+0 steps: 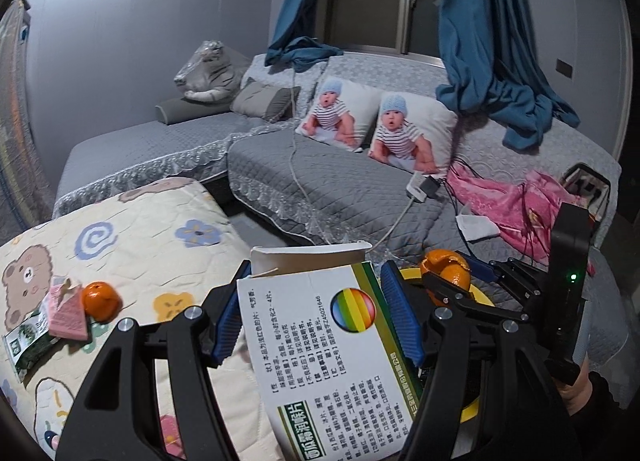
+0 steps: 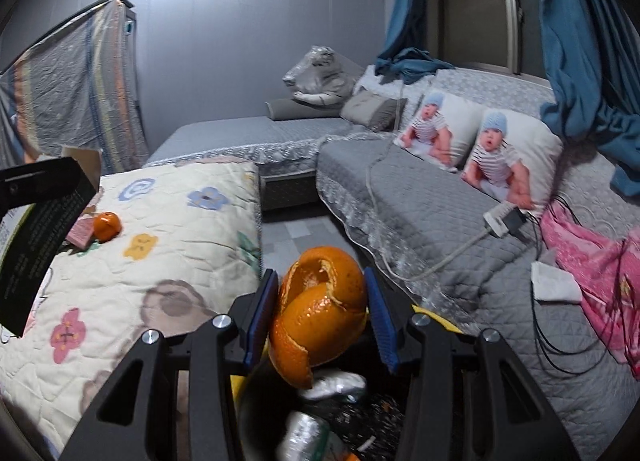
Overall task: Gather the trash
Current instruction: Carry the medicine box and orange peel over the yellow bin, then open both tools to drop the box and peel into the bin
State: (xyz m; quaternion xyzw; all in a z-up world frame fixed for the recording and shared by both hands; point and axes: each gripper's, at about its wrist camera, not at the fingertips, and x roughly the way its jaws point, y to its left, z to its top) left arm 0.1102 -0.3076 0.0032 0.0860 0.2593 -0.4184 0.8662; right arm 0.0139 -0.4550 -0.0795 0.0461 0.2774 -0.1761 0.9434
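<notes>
Two grippers, each loaded: the left gripper (image 1: pixel 316 317) has its pads pressed on one white medicine box (image 1: pixel 320 357), the right gripper (image 2: pixel 322 317) is clamped on one orange peel (image 2: pixel 320 313) over the yellow-rimmed bin (image 2: pixel 436 319) holding crumpled wrappers (image 2: pixel 336 383). Farther off, near the cartoon quilt's (image 1: pixel 160 229) left edge, one mandarin (image 1: pixel 101 300), one pink packet (image 1: pixel 66 311) and one green packet (image 1: pixel 28 341)

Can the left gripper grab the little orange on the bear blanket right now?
Probably not yet: the left gripper is already clamped on a white box, so its jaws are full, though nothing blocks the orange.
</notes>
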